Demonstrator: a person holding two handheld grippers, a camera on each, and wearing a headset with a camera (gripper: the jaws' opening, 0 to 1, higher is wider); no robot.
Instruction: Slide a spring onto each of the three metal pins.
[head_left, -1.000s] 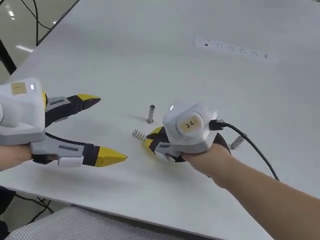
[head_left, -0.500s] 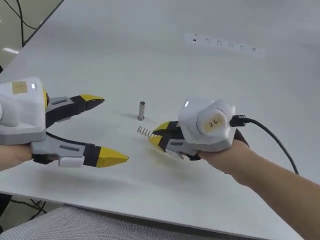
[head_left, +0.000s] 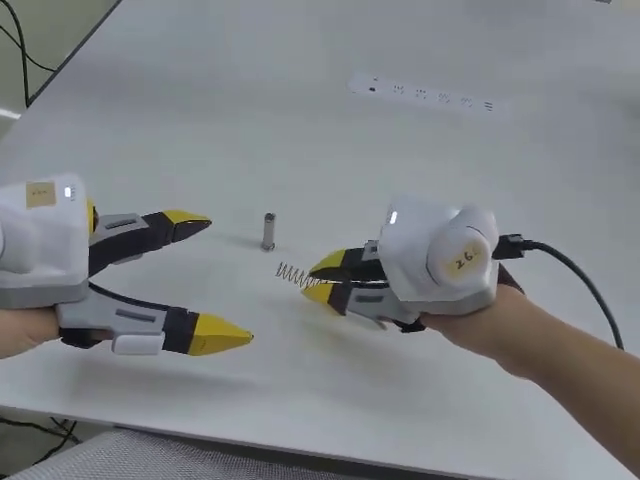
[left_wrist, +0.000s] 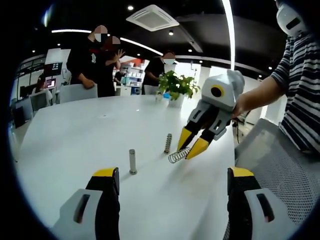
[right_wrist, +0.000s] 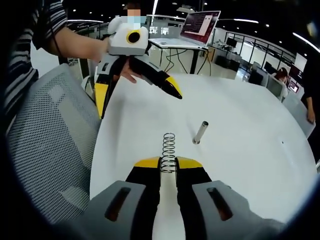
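- The left gripper (head_left: 225, 280), yellow-tipped and nearest the person, hovers above the white worktop (head_left: 200, 120). Its jaws are spread wide and hold nothing.
- The right gripper (head_left: 315, 279) is just beyond it. Its jaws are pressed onto one end of a small silver coiled-wire spring (head_left: 291, 272). Most of the coil sticks out free ahead of the tips, above the worktop.
- A short grey metal pin (head_left: 268, 231) stands upright on the worktop near the spring's free end, not touching it. No base or holder can be seen around its foot.
- A second coil spring (left_wrist: 168, 143) sits on the worktop beyond the pin. Whether it stands or lies cannot be told.
- A white power strip (head_left: 430, 97) lies well apart at the far side.
- Risk, judged: the pin appears unsupported and the left gripper is not steadying it, so an off-centre touch from the coil could tip it.
- Risk, judged: the spring is pinched at one end only, so it may flex or swivel on meeting the pin top and miss.
- Risk, judged: a slack pinch could let the coil jump clear and roll off.
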